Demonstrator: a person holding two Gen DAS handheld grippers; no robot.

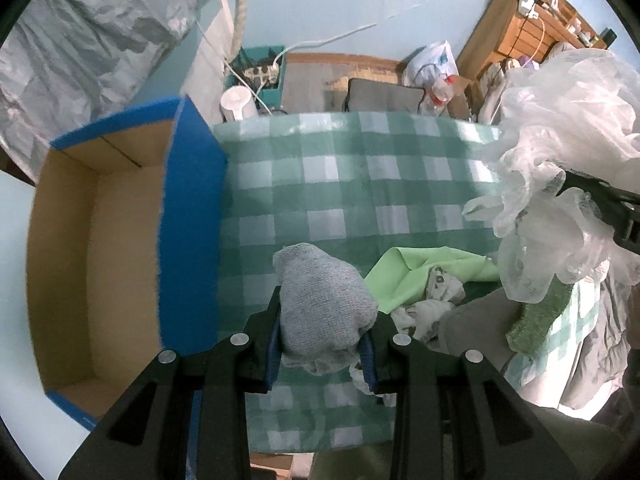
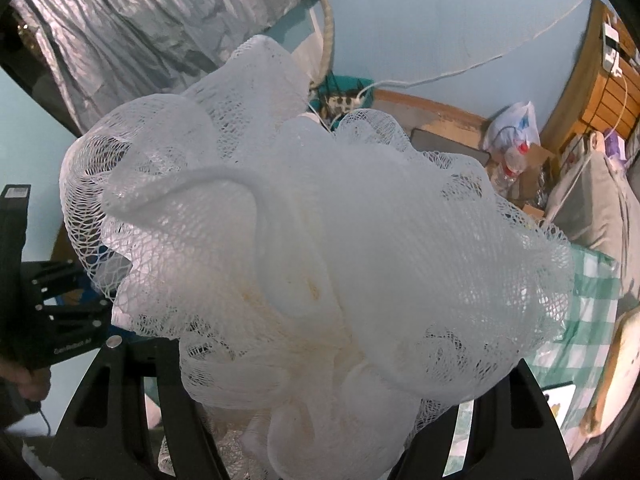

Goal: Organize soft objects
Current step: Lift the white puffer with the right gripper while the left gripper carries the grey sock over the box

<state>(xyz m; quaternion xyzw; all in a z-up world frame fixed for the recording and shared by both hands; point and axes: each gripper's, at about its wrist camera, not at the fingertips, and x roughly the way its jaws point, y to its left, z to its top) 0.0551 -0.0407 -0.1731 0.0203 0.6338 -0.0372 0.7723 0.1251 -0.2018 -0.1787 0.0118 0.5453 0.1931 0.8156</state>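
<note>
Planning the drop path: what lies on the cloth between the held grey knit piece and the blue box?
Nothing: in the left wrist view only bare checked cloth lies between the grey knit piece and the blue box.

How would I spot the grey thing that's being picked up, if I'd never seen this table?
Find the green checked tablecloth beside the blue box. At its near edge, the left gripper pinches a grey sock. Unlike the flat green cloth beside it, it is knitted, bunched and lifted.

A lived-in home room: checked tablecloth (image 1: 340, 184), wooden shelf (image 1: 532, 28) at two o'clock, power strip (image 1: 262, 72) at twelve.
</note>
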